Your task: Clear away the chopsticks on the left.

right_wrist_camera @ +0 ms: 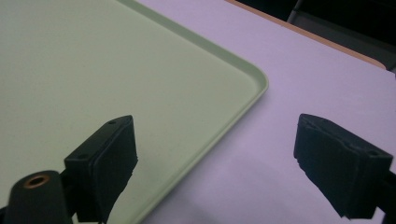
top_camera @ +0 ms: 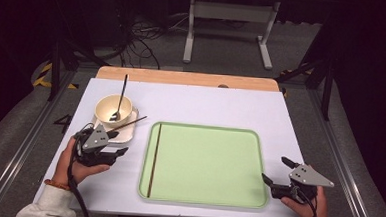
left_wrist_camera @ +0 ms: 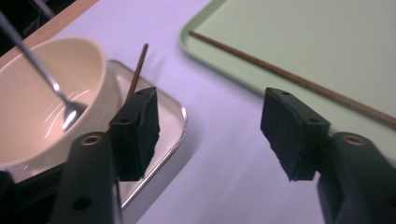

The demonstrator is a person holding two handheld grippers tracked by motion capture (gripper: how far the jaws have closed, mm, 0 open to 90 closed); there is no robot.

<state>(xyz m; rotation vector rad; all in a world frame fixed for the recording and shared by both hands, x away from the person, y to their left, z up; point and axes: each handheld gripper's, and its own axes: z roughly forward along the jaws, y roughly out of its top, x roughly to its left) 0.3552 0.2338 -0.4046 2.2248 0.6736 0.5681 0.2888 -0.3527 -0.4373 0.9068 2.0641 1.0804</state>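
At the left of the table a cream bowl (top_camera: 113,108) sits on a small metal plate (top_camera: 129,130), with a spoon (top_camera: 120,99) standing in it, handle leaning up and away over the rim. A brown chopstick (top_camera: 130,123) lies across that plate, its tip poking out toward the green tray (top_camera: 258,157). The left gripper (top_camera: 117,143) hovers just beside the plate with its jaws spread wide and nothing between them; in the left gripper view one pad (left_wrist_camera: 135,133) is right over the plate's edge, close to the chopstick.

My worry is here: if that gripper closes too low it may catch the plate rim or nudge the bowl, and the leaning spoon looks easy to tip out. A thin round stick could also roll or pivot off the pads.

A second chopstick (top_camera: 154,159) already lies along the tray's left side.

The right gripper (top_camera: 278,172) waits at the tray's right edge, jaws wide, empty, straddling the rim; a careless shove could slide the tray.
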